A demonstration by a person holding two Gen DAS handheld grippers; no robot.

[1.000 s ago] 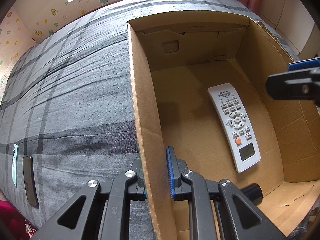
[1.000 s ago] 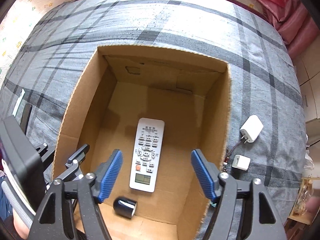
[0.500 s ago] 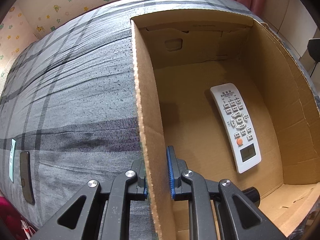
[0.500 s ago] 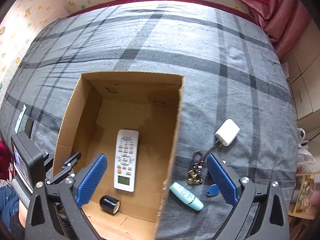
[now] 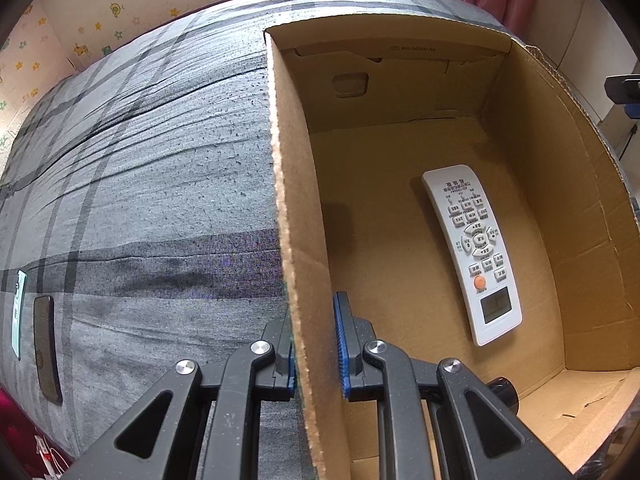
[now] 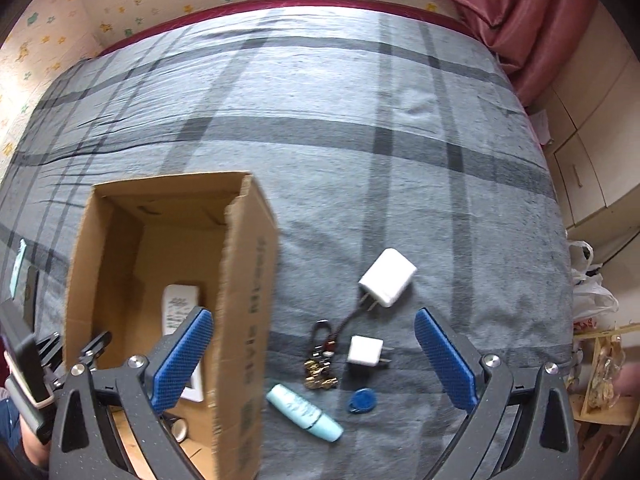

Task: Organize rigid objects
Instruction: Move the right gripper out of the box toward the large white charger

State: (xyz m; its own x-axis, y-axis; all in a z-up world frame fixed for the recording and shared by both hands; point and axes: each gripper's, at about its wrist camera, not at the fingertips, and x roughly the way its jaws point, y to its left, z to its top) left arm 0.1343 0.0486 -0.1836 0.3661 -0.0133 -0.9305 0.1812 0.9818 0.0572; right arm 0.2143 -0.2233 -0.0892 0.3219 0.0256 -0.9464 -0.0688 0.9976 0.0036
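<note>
Cardboard box [image 5: 298, 240] wall pinched in my left gripper [image 5: 316, 352] to steady it, right gripper [image 6: 312, 364] wide open, empty, over chargers [image 6: 387, 283], keys [image 6: 320, 368], lower centre; remote [image 5: 474, 252] already boxed.

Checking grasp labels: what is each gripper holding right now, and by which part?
The left gripper straddles the cardboard box's left wall at its top edge. The right gripper is open, holding nothing.

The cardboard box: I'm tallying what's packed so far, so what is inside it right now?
Inside the cardboard box lie a white remote control and a small black cylinder near the front. The left gripper, clamped on the wall, hides the near corner.
</note>
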